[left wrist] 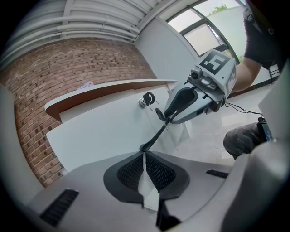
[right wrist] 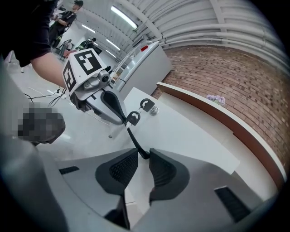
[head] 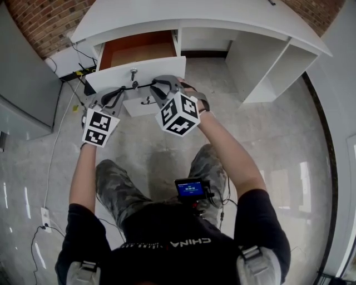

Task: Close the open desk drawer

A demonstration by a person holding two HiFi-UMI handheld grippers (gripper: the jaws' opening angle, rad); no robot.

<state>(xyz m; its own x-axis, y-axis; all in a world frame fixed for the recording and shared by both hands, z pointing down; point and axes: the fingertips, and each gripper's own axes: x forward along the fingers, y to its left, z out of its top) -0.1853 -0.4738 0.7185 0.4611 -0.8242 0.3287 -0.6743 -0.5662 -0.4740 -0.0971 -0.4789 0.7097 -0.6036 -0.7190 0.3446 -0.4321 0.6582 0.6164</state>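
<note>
The white desk [head: 222, 16] has its left drawer [head: 161, 68] pulled out, and the orange-brown inside is bare. A key sits in the lock [head: 133, 71] in the middle of the white drawer front [left wrist: 99, 131] [right wrist: 195, 131]. Both grippers are at that front, just below the lock, their tips close together. My left gripper [head: 129, 87] [left wrist: 144, 152] is shut, its pads meeting with nothing between them. My right gripper [head: 151, 86] [right wrist: 140, 156] is open by a narrow gap, with the other gripper's black fingertip at its mouth. The lock [left wrist: 146, 99] [right wrist: 147, 105] shows in both gripper views.
To the right the desk has an open knee space and a side compartment [head: 267, 67]. Cables and a power strip [head: 78, 72] lie on the floor at the left, beside a grey cabinet [head: 22, 94]. A brick wall [head: 44, 19] stands behind. The person's knees are below the grippers.
</note>
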